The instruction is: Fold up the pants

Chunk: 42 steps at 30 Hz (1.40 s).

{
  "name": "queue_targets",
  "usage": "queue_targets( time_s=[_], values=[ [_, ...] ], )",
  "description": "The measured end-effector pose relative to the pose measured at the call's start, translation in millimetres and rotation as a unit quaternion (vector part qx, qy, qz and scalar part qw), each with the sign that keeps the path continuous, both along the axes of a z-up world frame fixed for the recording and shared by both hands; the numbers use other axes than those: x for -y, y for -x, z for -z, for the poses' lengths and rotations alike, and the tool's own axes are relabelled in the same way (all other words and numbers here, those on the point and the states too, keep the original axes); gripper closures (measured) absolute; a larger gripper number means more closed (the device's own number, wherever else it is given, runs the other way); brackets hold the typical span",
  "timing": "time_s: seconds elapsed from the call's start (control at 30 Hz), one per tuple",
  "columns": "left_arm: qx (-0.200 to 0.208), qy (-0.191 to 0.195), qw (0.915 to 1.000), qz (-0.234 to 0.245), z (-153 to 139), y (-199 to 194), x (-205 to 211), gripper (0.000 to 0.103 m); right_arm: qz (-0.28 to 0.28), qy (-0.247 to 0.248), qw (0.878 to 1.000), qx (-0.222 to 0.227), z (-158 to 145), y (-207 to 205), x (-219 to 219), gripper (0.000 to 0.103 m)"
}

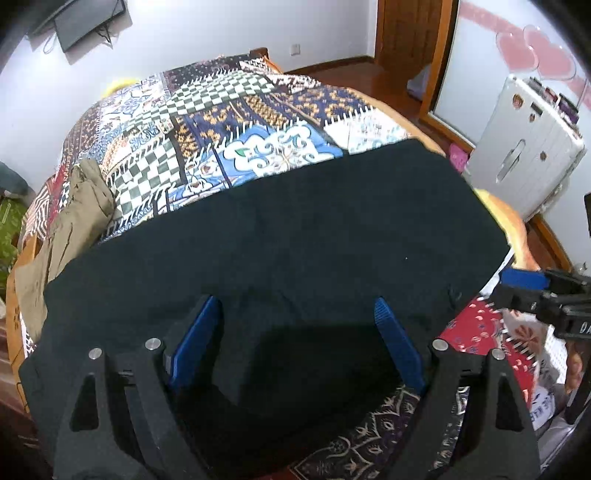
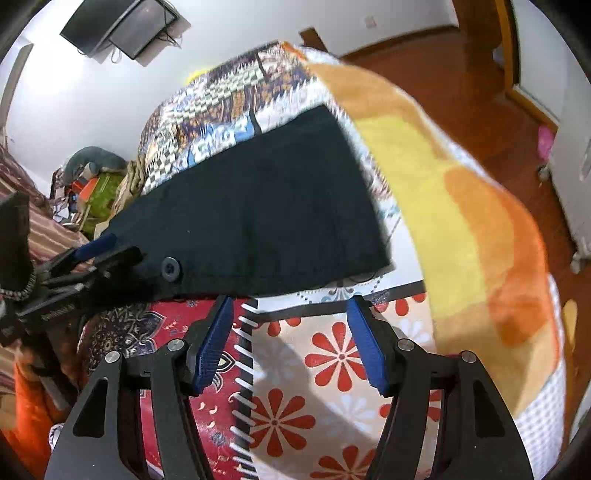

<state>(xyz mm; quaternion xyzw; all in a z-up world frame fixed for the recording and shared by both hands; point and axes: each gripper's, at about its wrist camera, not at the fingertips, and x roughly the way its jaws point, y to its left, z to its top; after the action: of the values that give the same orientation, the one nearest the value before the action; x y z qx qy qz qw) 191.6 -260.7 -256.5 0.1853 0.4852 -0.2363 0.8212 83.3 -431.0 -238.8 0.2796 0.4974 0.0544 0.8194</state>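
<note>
One pair of black pants [image 1: 280, 229] lies flat across the patchwork quilt [image 1: 207, 122] on the bed, folded into a broad slab, waist button [image 2: 170, 268] at the near left corner in the right wrist view. Your left gripper [image 1: 295, 317] hangs over the near edge of the pants, both blue pads [image 1: 199, 332] spread wide, nothing between them. Your right gripper [image 2: 290, 317] sits just near of the pants over the red-flower patch [image 2: 332, 354], jaws wide apart too, holding nothing. One olive garment [image 1: 74, 206] is bunched at far left on the quilt. One orange-yellow blanket [image 2: 461, 221] runs down the right side. One white suitcase [image 1: 524, 155] stands far right, one wall screen [image 2: 122, 26] far left.
</note>
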Motion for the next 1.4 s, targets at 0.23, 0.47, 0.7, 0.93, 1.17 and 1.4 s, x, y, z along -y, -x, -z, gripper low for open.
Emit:
queue_targets(
  time_s=[0.23,0.47,0.7,0.93,1.17,1.4],
  values=[
    [-0.003,0.001,1.0000,0.001,3.6,-0.1,0.6,0.012,0.025,-0.057,0.998,0.016,8.0,-8.7,15.9,0.041],
    [0.000,-0.003,1.0000,0.004,5.7,-0.3,2.4,0.010,0.043,-0.055,0.997,0.038,3.4,-18.0,17.0,0.039],
    [0.003,-0.003,1.0000,0.004,5.8,0.2,2.7,0.010,0.062,-0.053,0.995,0.060,2.2,-26.4,23.3,0.077],
    [0.005,0.002,1.0000,-0.002,3.0,0.6,0.3,0.010,0.051,-0.030,0.994,0.092,-17.8,-30.7,20.1,0.095],
    [0.021,0.034,0.9988,-0.028,-18.7,0.6,-22.1,0.010,0.039,-0.012,0.988,0.147,-60.1,-43.1,11.8,0.096],
    [0.050,0.069,0.9933,-0.078,-50.8,-3.3,-76.9,0.010,-0.005,0.013,0.979,0.202,-110.2,-74.0,-17.1,0.097]
  ],
)
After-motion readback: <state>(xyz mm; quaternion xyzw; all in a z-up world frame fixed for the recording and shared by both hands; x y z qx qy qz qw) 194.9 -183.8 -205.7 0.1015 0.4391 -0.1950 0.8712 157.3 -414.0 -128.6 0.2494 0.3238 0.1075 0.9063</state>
